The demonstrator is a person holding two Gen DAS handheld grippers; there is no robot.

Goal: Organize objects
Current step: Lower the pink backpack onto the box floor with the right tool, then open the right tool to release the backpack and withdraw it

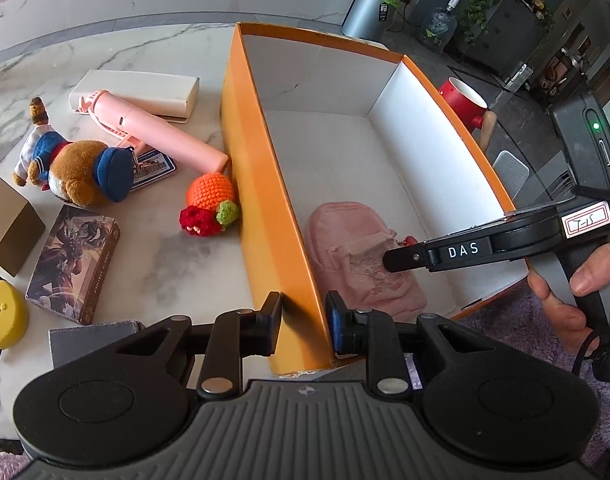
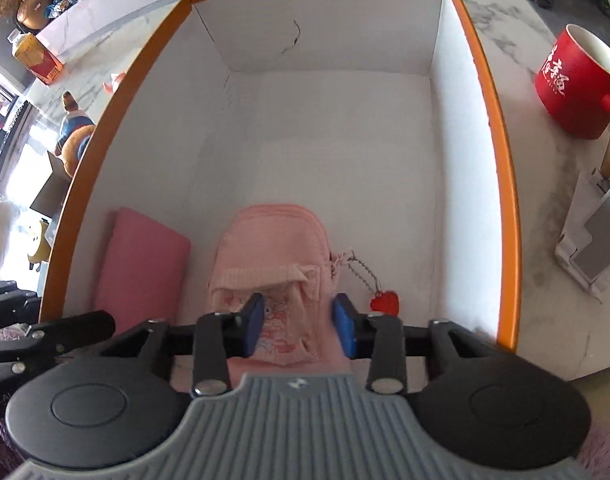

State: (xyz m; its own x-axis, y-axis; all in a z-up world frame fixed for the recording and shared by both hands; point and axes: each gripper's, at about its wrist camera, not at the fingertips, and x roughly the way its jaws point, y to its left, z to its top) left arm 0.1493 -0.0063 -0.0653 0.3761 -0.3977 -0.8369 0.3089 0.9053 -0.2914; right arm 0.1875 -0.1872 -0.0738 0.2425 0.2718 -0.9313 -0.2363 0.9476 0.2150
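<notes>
An orange box [image 1: 265, 184] with a white inside stands on the marble table; it also shows in the right wrist view [image 2: 501, 184]. A small pink backpack pouch [image 2: 277, 248] with a red heart charm [image 2: 385, 302] lies in the box near its front, also seen in the left wrist view [image 1: 345, 232]. My right gripper [image 2: 299, 328] is open over the pouch's lower part, jaws either side of it. My left gripper [image 1: 303, 320] straddles the box's left wall near the front corner, jaws slightly apart from the wall. A flat pink item [image 2: 141, 268] lies left of the pouch.
Left of the box lie a pink handheld fan [image 1: 153, 128], white case [image 1: 137, 94], teddy bear [image 1: 73, 168], crochet orange toy [image 1: 211, 204], card box [image 1: 73, 264], yellow tape measure [image 1: 5, 312] and brown block [image 1: 9, 224]. A red mug [image 2: 577, 84] stands right of the box.
</notes>
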